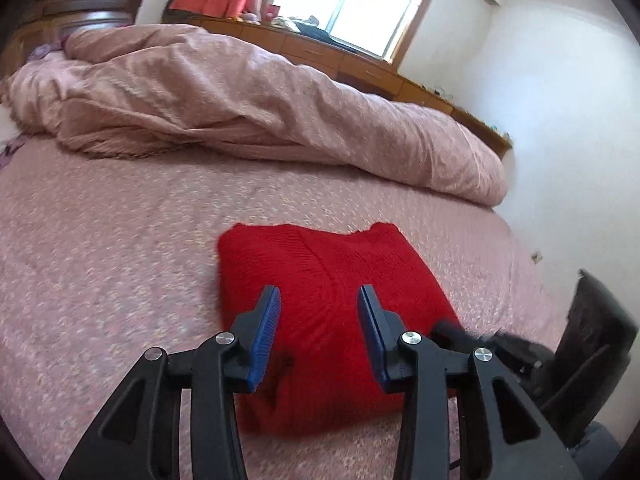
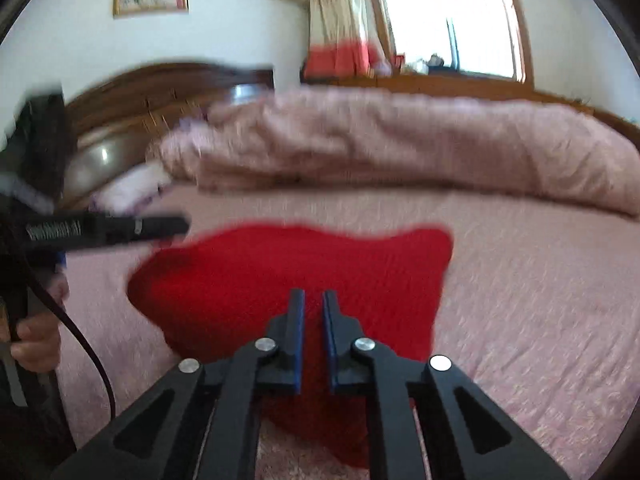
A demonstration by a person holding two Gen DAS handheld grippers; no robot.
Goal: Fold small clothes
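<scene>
Progress: red knit garment (image 1: 320, 304) lies folded on bed (image 1: 120, 264), I judge nearly done | left gripper (image 1: 318, 336) apart, empty | right gripper (image 2: 312, 340) together, empty.

Red knit garment (image 1: 320, 304) lies on matt quilted pink bedspread (image 1: 120, 248).

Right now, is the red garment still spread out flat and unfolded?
No, the red garment lies folded into a compact block on the pink bedspread.
</scene>
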